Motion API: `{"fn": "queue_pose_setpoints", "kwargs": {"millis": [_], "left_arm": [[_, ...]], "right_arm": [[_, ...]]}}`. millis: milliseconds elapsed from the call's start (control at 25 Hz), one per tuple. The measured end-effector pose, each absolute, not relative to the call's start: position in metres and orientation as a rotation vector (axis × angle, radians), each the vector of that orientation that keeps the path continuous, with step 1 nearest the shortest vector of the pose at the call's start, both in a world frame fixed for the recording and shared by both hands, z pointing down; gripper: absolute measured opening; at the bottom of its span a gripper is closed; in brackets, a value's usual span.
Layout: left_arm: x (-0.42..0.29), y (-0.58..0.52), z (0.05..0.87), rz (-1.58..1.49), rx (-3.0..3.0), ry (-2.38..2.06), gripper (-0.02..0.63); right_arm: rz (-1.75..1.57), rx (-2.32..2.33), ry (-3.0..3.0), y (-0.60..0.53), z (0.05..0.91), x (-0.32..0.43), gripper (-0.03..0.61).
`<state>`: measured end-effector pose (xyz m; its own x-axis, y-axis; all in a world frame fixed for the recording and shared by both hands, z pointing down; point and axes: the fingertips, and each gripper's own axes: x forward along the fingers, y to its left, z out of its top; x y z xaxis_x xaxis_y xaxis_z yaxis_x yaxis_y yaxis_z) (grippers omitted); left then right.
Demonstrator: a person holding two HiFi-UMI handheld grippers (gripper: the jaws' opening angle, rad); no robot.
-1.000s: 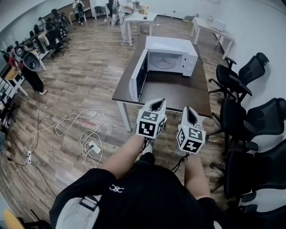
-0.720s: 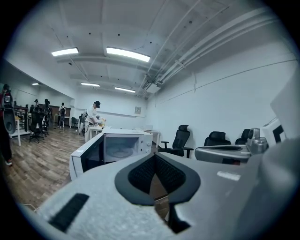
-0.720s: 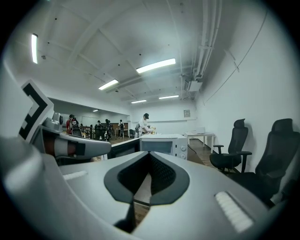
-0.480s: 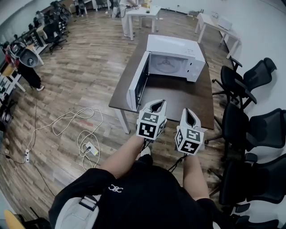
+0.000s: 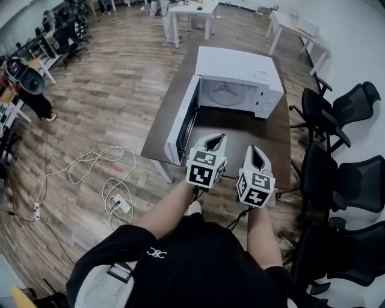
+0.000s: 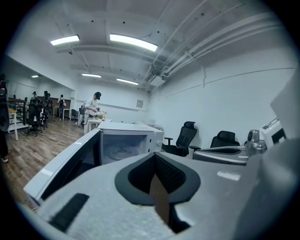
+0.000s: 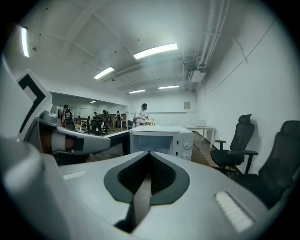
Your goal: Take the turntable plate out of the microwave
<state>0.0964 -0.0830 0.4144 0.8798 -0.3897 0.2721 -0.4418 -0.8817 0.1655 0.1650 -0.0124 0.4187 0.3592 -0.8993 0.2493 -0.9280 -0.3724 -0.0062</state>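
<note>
A white microwave (image 5: 240, 69) stands on a dark brown table (image 5: 252, 132), its door (image 5: 182, 123) swung wide to the left. The glass turntable plate (image 5: 225, 91) lies inside the cavity, also seen as the plate (image 6: 117, 151) in the left gripper view. My left gripper (image 5: 215, 141) and right gripper (image 5: 255, 151) hover side by side over the table's near edge, well short of the microwave. Both point at it, and both are shut with nothing held. The left gripper (image 6: 156, 161) shows its jaws together, as does the right gripper (image 7: 149, 159).
Black office chairs (image 5: 337, 114) crowd the table's right side. Cables and a power strip (image 5: 117, 180) lie on the wood floor to the left. White tables (image 5: 192, 12) stand at the back, and people work at desks at the far left.
Both grippers have moved forward together towards the table; the microwave now looks nearer and larger. The jaws stayed shut.
</note>
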Motion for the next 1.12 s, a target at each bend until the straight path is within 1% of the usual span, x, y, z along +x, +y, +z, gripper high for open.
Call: {"fn": "queue_pose_setpoints", "kwargs": {"millis": [280,440,840,1120], "left_arm": [[0.128,-0.141,0.424,0.356,2.807,-0.632,0.008],[0.138,-0.164,0.428,0.370,2.804,-0.623,0.009],[0.143,-0.186,0.445,0.391,2.744,-0.607,0.008],[0.157,-0.211,0.450,0.417,2.722,-0.683,0.008]], "right_arm": [[0.341,2.452,-1.679,-0.077,0.426,0.198,0.008],[0.423,2.483,-1.714,-0.105,0.430,0.209,0.008],[0.598,2.539,-1.790,-0.139,0.450,0.222,0.008],[0.688,2.511,-1.839,-0.174,0.467,0.244,0.009]]}}
